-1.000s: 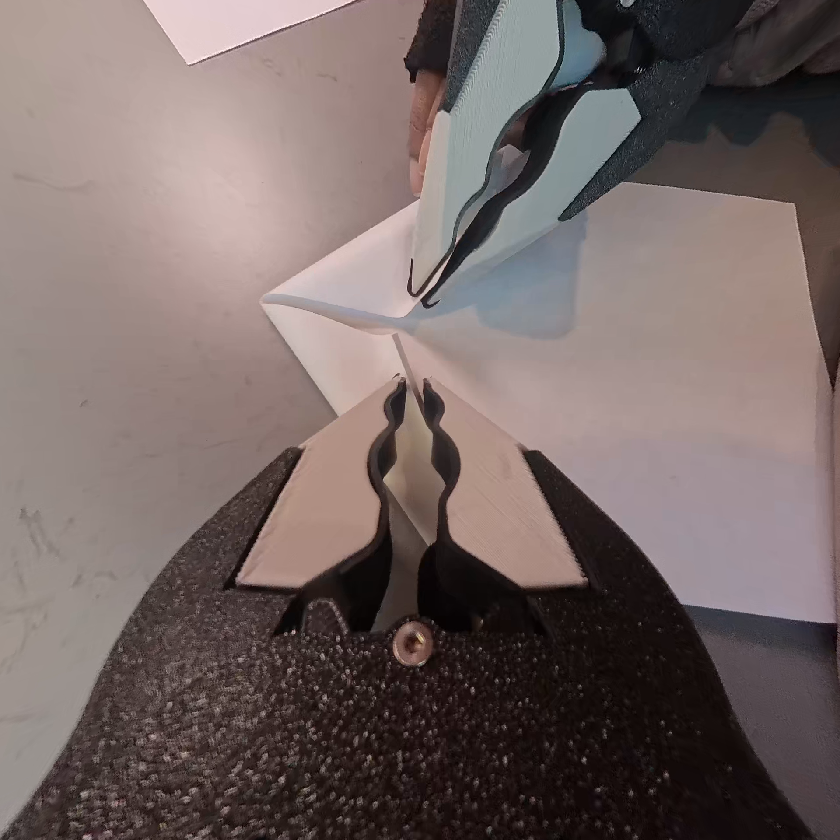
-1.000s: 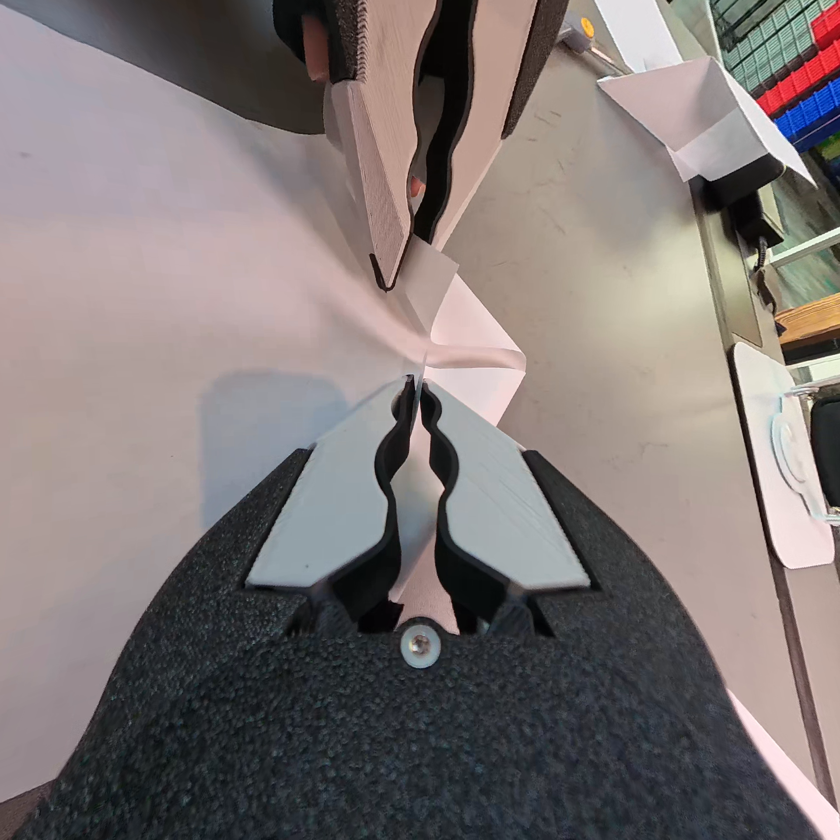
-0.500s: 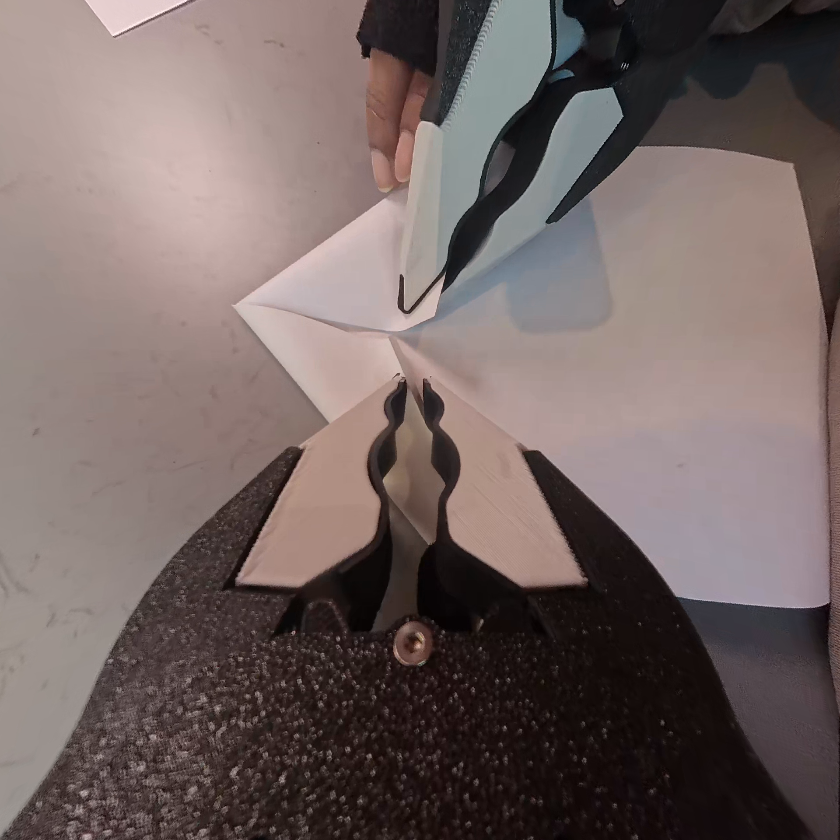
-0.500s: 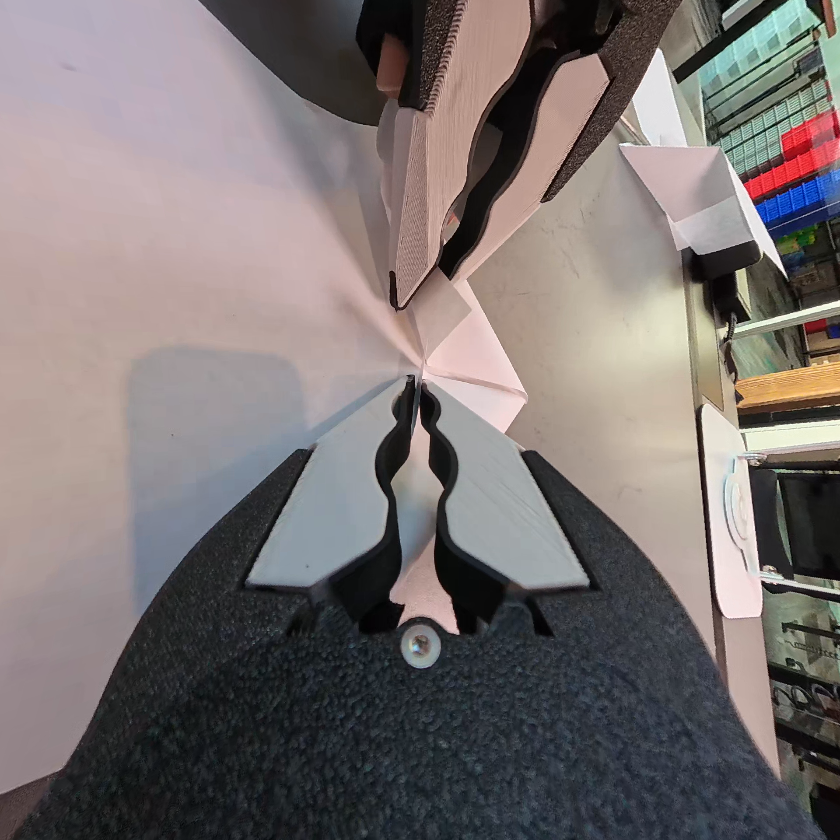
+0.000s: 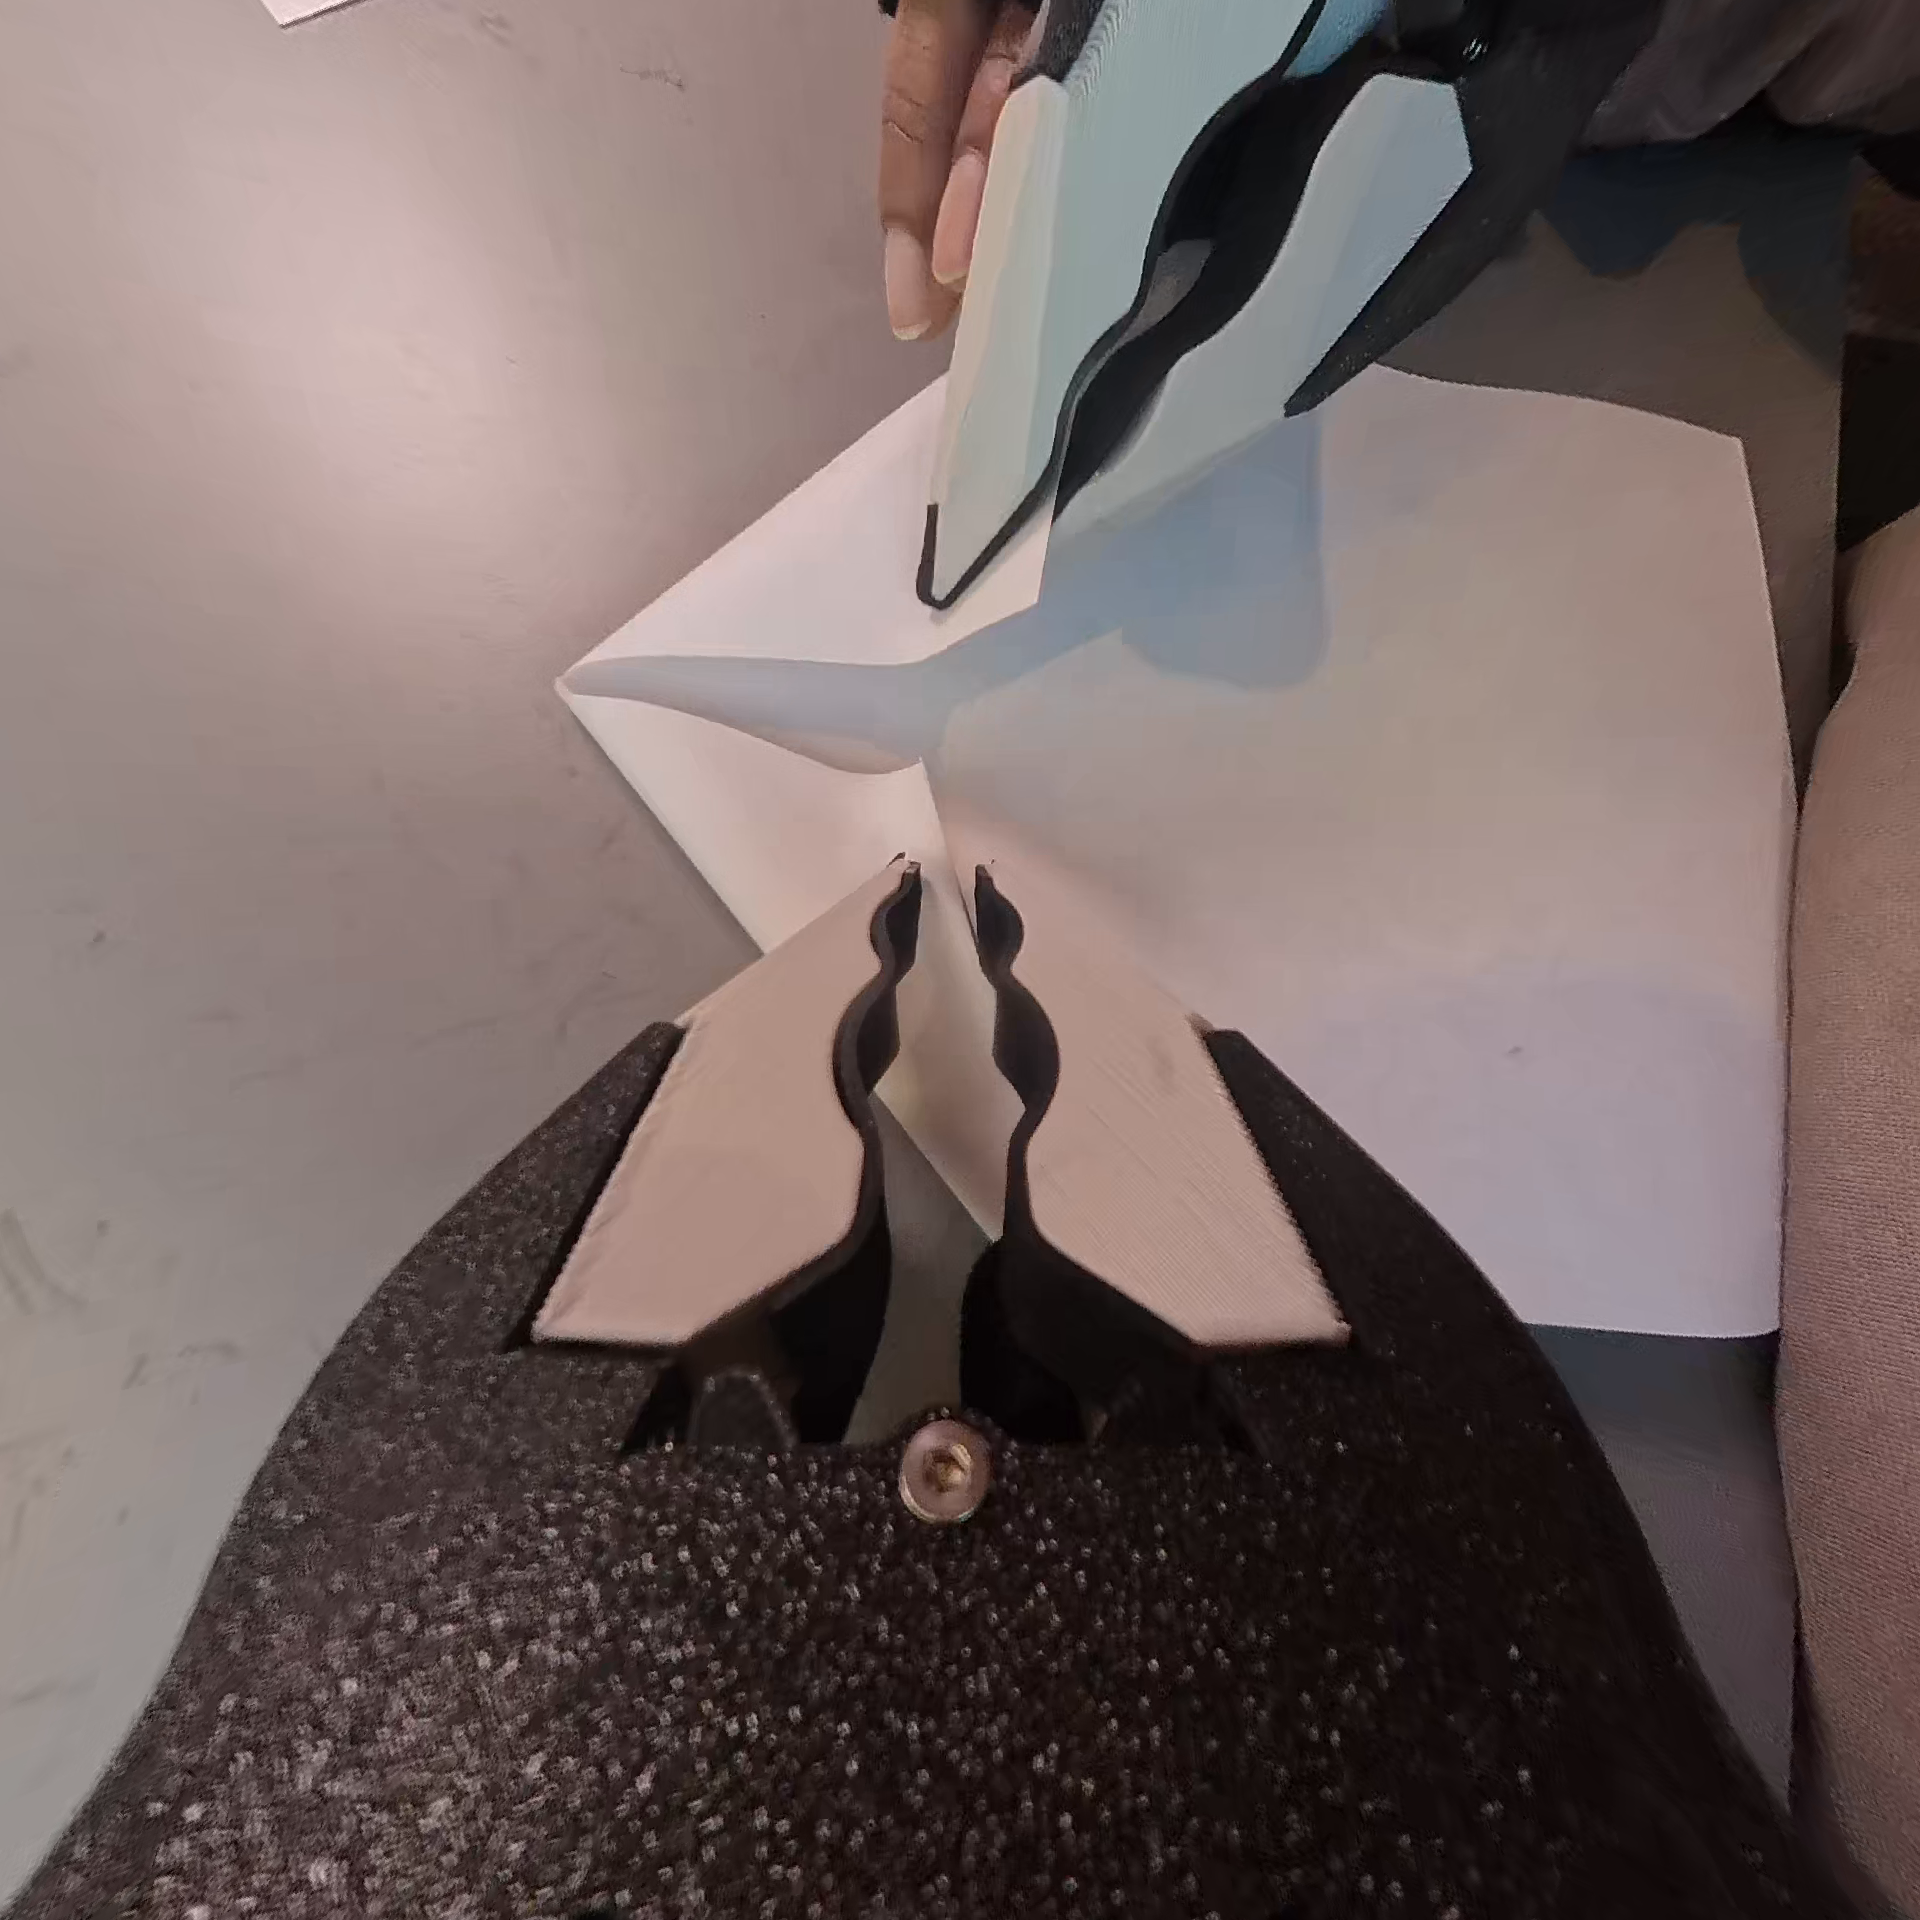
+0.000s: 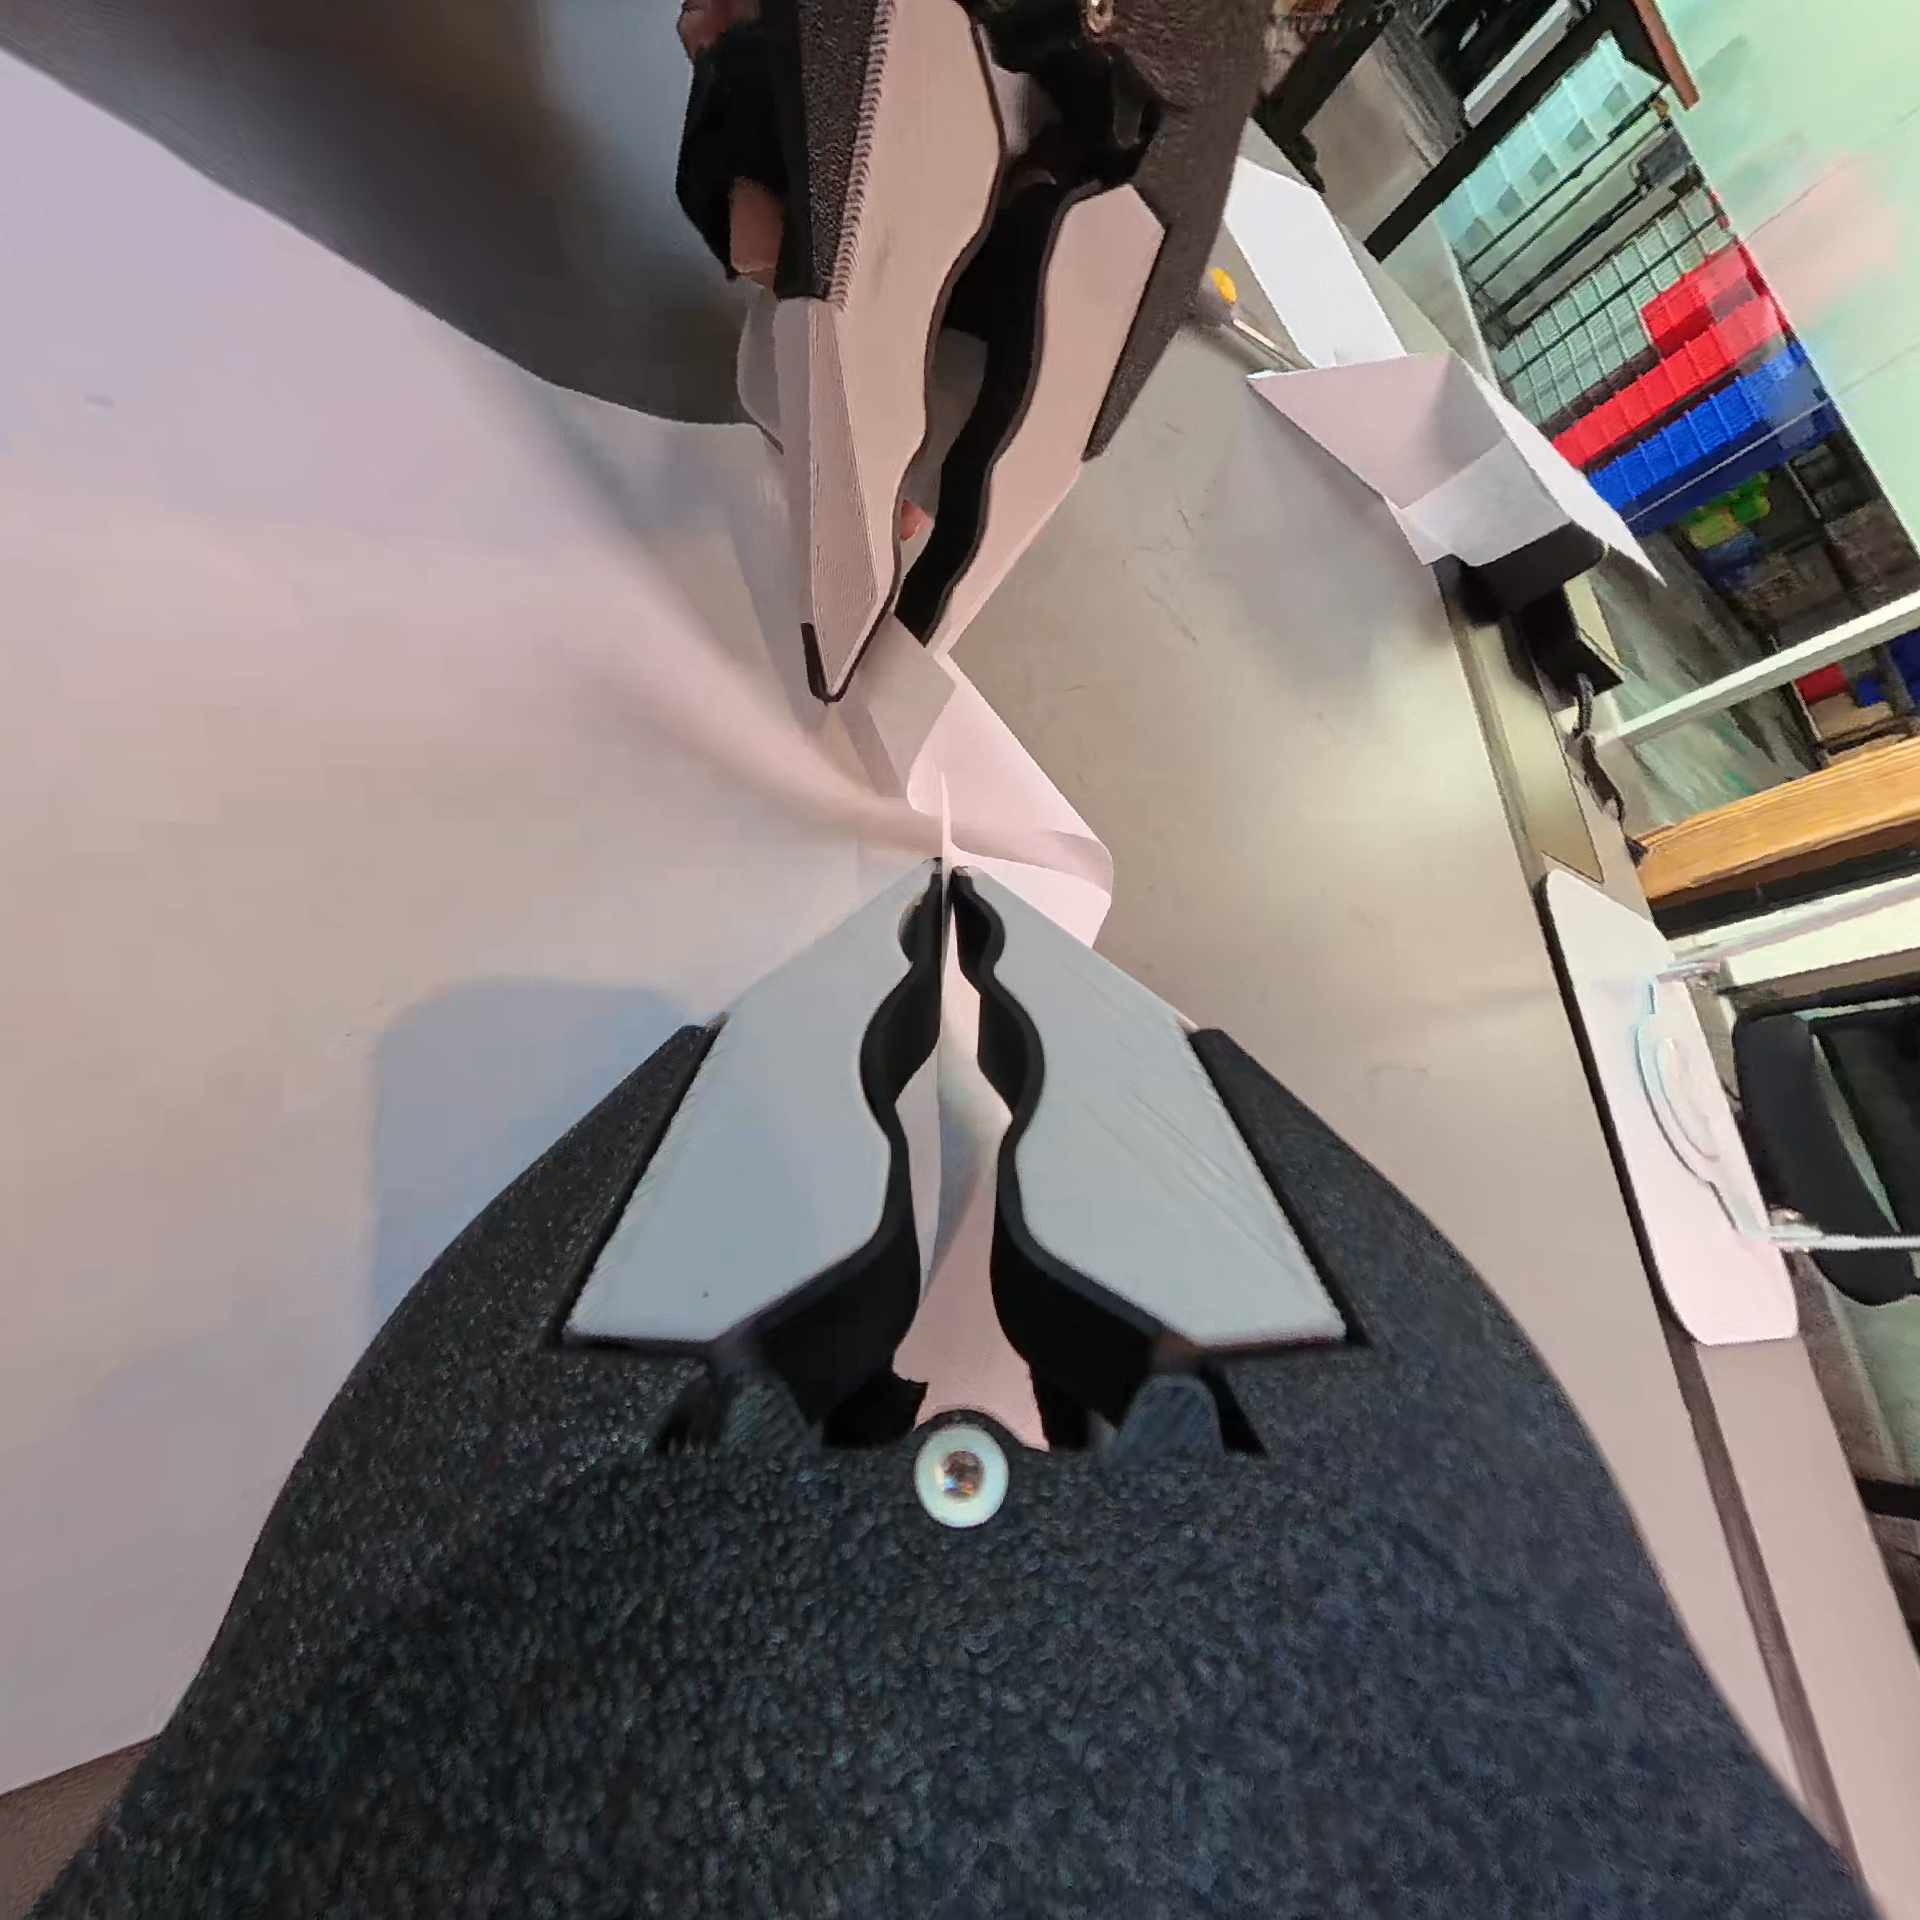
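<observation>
Left gripper: The left gripper [image 5: 945, 878] sits low in the middle of the left wrist view. Its two fingers are a little spread. A raised ridge of the paper [image 5: 1403, 831] runs into the small gap. I cannot tell if the fingers touch it.

Right gripper: The right gripper [image 6: 948, 873] sits in the middle of the right wrist view. Its fingers are pressed together, pinching a thin standing edge of the paper.

How they face: Each gripper shows at the top of the other's view, pointing down at the paper. Their tips are near each other, at the same folded corner.

Hand: A person's hand [image 5: 925, 197] shows at the top of the left wrist view, behind the right gripper.

Paper: It is a white sheet lying on the grey desk [image 5: 312, 623]. One corner is bent up into a pointy fold, left of middle in the left wrist view. The rest lies flat toward the right.

Handling: Paper this thin likely bends and tears easily, so I think a soft pinch close to the fold suits it, with no hard pulling apart.

Farther off: Another folded paper [image 6: 1455, 447] lies at the upper right of the right wrist view. Red and blue bins [image 6: 1714, 353] stand behind it.
</observation>
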`<action>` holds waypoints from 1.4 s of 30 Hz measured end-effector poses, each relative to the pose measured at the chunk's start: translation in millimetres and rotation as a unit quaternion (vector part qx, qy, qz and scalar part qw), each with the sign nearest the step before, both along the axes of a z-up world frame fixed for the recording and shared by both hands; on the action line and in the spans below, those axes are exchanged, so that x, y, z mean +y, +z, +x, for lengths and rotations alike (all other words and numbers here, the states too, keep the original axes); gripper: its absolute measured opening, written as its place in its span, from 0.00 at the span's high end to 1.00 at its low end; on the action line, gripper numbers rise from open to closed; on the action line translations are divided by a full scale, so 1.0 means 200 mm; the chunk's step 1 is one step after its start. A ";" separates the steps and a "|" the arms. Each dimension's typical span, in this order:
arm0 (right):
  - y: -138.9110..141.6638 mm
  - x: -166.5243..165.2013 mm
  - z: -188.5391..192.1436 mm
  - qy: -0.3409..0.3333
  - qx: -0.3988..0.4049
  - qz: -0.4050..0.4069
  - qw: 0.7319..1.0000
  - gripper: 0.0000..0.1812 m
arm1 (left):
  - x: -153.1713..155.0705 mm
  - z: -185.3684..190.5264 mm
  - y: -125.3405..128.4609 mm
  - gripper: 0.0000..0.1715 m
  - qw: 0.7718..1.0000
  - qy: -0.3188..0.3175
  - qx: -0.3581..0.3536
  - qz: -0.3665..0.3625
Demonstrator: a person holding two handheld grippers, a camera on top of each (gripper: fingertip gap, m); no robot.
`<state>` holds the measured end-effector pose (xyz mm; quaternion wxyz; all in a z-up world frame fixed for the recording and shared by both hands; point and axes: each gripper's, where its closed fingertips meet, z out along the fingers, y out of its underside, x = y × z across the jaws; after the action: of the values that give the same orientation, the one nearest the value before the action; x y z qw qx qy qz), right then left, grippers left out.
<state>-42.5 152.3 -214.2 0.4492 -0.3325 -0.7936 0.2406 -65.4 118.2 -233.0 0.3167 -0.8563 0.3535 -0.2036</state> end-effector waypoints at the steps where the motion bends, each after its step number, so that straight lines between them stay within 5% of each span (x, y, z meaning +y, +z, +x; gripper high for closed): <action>1: 0.01 0.02 0.00 -0.008 0.002 -0.013 1.000 1.00 | 0.01 -0.02 0.01 0.95 1.000 0.011 -0.004 0.002; 7: 0.06 0.15 0.04 -0.084 0.006 -0.080 0.993 1.00 | 0.09 -0.27 0.05 0.99 0.993 0.121 -0.016 0.005; 15: -0.02 0.28 0.15 -0.195 -0.060 -0.125 0.971 1.00 | 0.04 -0.28 0.03 1.00 0.992 0.124 -0.023 0.009; 18: 0.02 0.23 0.14 -0.178 -0.039 -0.149 0.972 1.00 | 0.04 -0.25 0.05 1.00 0.993 0.115 -0.025 0.022; 29: -0.03 0.04 0.11 -0.066 -0.035 -0.022 0.997 1.00 | 0.04 -0.19 0.05 1.00 0.995 0.091 0.009 0.044; 42: -0.13 -0.03 0.09 -0.025 -0.060 0.062 0.996 1.00 | -0.05 0.06 -0.02 0.98 0.999 -0.006 0.039 0.026</action>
<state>-24.1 147.1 -239.7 0.4260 -0.3374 -0.8241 0.1596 -54.3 108.4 -236.9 0.3232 -0.8532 0.3757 -0.1625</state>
